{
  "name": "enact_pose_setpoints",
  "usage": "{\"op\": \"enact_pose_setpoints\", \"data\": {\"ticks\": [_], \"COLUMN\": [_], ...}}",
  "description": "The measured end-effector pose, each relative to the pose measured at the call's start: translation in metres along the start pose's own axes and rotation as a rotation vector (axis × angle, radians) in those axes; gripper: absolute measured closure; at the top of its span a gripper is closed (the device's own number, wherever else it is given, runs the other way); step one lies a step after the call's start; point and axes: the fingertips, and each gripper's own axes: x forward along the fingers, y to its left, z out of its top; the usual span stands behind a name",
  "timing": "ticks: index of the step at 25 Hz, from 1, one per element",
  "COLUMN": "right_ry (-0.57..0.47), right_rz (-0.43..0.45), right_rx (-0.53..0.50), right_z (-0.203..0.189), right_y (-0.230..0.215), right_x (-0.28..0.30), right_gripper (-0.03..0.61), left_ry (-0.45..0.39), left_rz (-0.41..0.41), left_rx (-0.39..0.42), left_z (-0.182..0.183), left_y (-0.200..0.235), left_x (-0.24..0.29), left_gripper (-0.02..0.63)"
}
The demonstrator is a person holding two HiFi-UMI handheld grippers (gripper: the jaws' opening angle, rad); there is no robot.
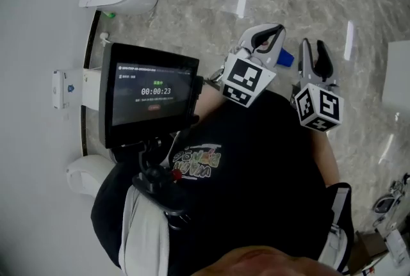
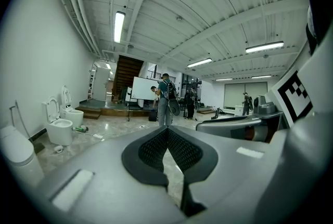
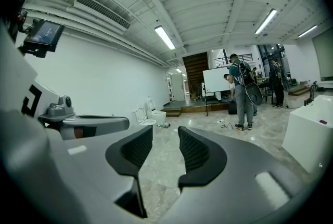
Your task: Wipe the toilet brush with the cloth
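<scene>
Out front: left gripper (image 2: 167, 132) (jaws together); right gripper (image 3: 165, 135), jaws apart

black t-shirt (image 1: 269, 159), colourful chest print (image 1: 195, 162)

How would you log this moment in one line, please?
left gripper shut, empty; right gripper open, empty; toilet brush, cloth unseen; wiping not begun

Two white toilets (image 2: 59, 129) stand along the wall-side edge of the marble floor (image 2: 114, 135), lids raised. A person with a backpack (image 2: 165, 99) stands mid-floor, beside a whiteboard (image 2: 140, 88). A dark staircase (image 2: 126, 73) rises behind.
</scene>
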Motion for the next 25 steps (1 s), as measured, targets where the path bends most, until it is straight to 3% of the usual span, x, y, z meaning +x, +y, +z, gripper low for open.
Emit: {"op": "enact_pose_setpoints", "data": {"ticks": [10, 18, 25], "right_ry": [-0.010, -0.056, -0.014], "right_rz": [-0.004, 0.002, 0.053], "right_rx": [0.002, 0.022, -0.017], "right_z": [0.002, 0.029, 0.019], "right_y": [0.000, -0.006, 0.010], "right_x": [0.001, 0.001, -0.003], "right_gripper": [0.413, 0.413, 0.413], "left_ry": [0.002, -0.015, 0.003], "left_rz": [-0.003, 0.053, -0.012], "left_rx": [0.010, -0.023, 0.011], "left_z": [0.001, 0.013, 0.007], "left_y": [0.000, 0.014, -0.007], "left_x": [0.000, 0.003, 0.003], "left_gripper": [0.611, 0.614, 0.609]}}
